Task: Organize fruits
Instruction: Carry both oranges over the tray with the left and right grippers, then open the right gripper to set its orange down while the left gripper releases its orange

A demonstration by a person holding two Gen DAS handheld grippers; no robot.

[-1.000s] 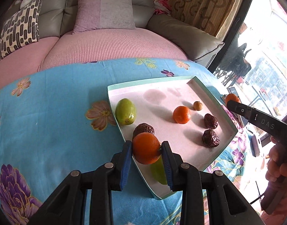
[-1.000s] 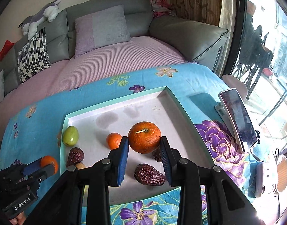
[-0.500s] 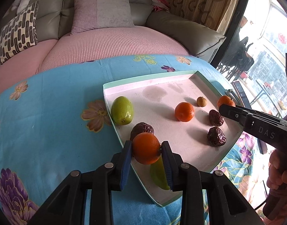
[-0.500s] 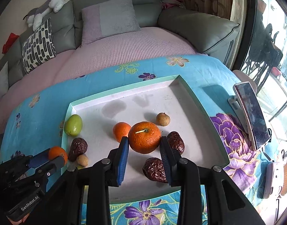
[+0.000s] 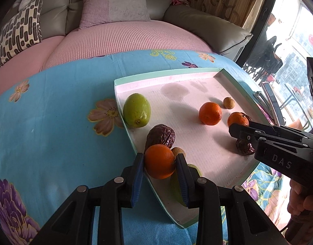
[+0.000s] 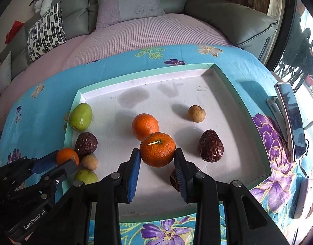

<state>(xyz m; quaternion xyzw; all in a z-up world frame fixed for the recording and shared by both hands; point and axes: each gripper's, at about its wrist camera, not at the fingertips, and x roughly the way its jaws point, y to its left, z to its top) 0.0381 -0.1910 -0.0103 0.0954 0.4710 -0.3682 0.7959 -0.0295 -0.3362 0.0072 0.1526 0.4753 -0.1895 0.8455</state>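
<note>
A shallow white tray with a mint rim [image 5: 166, 75] [image 6: 136, 77] lies on the blue floral cloth. My left gripper [image 5: 159, 161] is shut on a small orange [image 5: 159, 161] over the tray's near left edge. My right gripper [image 6: 157, 150] is shut on a stemmed orange [image 6: 157, 149] held over the tray's middle, just in front of a loose orange [image 6: 144, 125] [image 5: 210, 113]. On the tray lie a green fruit [image 5: 136, 110] [image 6: 81, 116], wrinkled dark dates [image 5: 161, 135] [image 6: 210, 146], and small tan longans [image 6: 196, 113] [image 5: 229, 103].
A second green fruit [image 6: 86, 176] and a tan longan [image 6: 90, 162] sit by the tray's near left corner. A phone on a stand [image 6: 292, 122] is right of the tray. A pink and grey sofa [image 5: 123, 32] with cushions lies behind the table.
Both grippers have moved forward over the tray with their oranges still held. The right gripper's orange now sits close to the loose orange.
</note>
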